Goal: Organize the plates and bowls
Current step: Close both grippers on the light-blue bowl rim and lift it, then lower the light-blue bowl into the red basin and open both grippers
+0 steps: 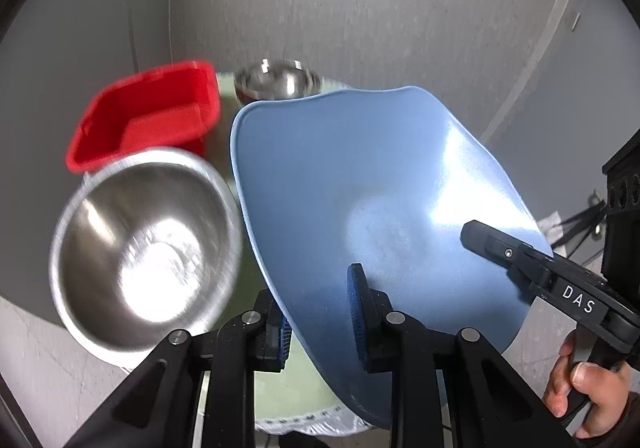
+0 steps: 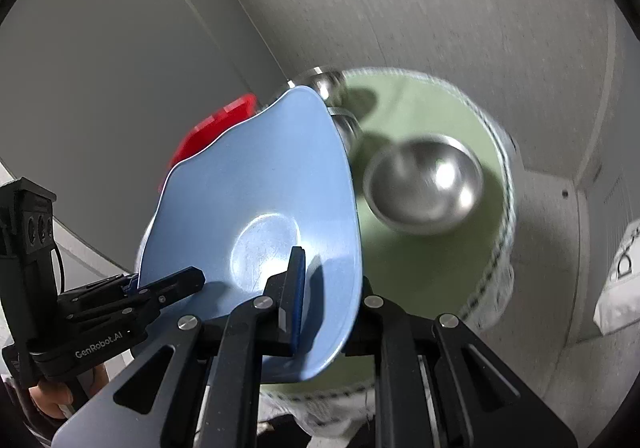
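A large blue plate (image 1: 360,183) with a wavy rim is held tilted in the air above the green-covered round table (image 2: 420,264). My left gripper (image 1: 320,312) is shut on its near rim. My right gripper (image 2: 328,296) is shut on its opposite rim, and shows in the left wrist view (image 1: 500,248). The plate also shows in the right wrist view (image 2: 256,207). A steel bowl (image 1: 148,248) sits left of the plate. Another steel bowl (image 1: 278,81) stands behind it. One steel bowl (image 2: 424,187) lies on the table in the right wrist view.
A red plastic basin (image 1: 148,115) stands at the back left, and its edge (image 2: 212,127) peeks from behind the plate. More steel bowls (image 2: 332,87) sit behind the plate. Grey walls surround the table. A white bag (image 2: 620,280) lies at the right.
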`<state>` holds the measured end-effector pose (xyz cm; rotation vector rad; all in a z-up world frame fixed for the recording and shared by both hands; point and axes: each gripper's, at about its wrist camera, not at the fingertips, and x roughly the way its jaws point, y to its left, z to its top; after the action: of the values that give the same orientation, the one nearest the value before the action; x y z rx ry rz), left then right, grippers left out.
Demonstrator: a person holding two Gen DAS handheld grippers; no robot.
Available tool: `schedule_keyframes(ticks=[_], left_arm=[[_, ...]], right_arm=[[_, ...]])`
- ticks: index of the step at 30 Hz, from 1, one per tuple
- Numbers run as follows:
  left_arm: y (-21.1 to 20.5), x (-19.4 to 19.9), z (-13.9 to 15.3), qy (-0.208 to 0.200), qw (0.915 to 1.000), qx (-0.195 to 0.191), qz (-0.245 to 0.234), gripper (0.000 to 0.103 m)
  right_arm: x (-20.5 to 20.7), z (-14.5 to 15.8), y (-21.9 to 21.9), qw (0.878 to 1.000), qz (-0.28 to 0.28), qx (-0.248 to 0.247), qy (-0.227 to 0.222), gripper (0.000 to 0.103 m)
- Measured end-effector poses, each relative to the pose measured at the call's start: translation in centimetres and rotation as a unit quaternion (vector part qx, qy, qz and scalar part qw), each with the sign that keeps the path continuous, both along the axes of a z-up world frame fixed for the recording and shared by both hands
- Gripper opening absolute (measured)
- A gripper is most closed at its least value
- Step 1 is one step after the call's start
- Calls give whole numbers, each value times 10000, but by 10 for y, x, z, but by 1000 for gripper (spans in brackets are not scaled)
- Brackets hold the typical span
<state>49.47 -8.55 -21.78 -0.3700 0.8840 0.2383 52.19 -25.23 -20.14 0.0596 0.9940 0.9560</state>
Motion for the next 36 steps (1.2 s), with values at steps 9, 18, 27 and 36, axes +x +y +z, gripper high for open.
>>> schedule_keyframes(ticks=[9,18,27,36], left_arm=[[78,-8,31,-411,9991,76,88,21],[199,1,32,-446,9989,155,43,22],[304,37,0,-98,9999,94,70,22],[358,81,-47,387,9992,36,-29,22]], right_arm=[[-4,42,78,9991,-9,129,-403,13],[-3,48,187,9989,-153,221,-386,13],[15,14,277,9995,-264,19,195,14],[29,-31,329,9961,-324,-619,533,14]])
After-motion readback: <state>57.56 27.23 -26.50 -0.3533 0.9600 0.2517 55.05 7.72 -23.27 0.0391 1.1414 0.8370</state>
